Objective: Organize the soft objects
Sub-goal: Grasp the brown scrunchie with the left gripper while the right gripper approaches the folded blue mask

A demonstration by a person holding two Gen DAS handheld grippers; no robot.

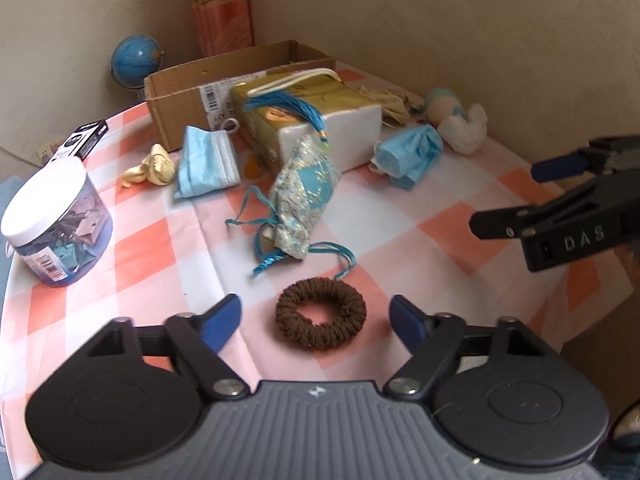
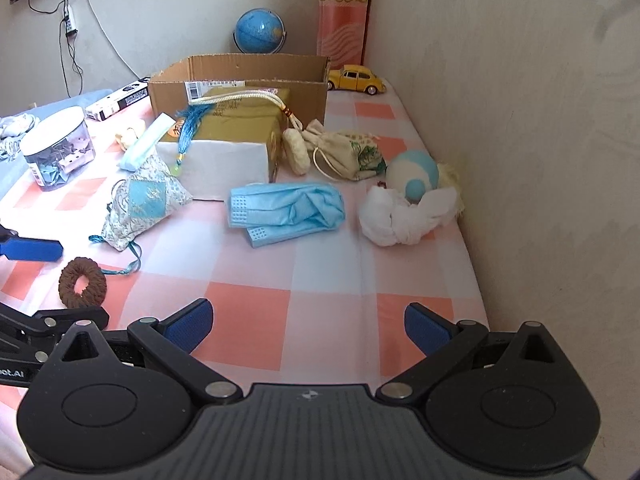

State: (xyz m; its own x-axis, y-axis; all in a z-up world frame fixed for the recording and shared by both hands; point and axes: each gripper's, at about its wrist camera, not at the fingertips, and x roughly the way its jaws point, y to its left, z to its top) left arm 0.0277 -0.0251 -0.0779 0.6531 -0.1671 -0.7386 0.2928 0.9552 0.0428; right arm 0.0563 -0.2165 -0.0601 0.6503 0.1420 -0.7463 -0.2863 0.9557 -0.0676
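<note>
A brown scrunchie (image 1: 348, 300) lies flat on the checked tablecloth (image 1: 440, 232), between the blue pads of my left gripper (image 1: 316, 314). The jaws stand open and the pads are clear of it on both sides. Just beyond it lies a blue-and-silver brocade pouch (image 1: 304, 196) with trailing cords. My right gripper (image 2: 308, 318) hovers open over bare cloth with nothing between its fingers. Ahead of it are a crumpled blue face mask (image 2: 288, 210) and a white and blue plush toy (image 2: 408, 204). A second mask (image 1: 208, 160) leans near the cardboard box (image 1: 180, 92).
A gold gift box (image 2: 240, 128) stands before the open cardboard box. A beige pouch (image 2: 352, 152), a yellow toy car (image 2: 356, 78) and a globe (image 2: 258, 32) sit further back. A clip jar (image 1: 56, 224) stands left. The wall (image 2: 540, 160) borders the table's right edge.
</note>
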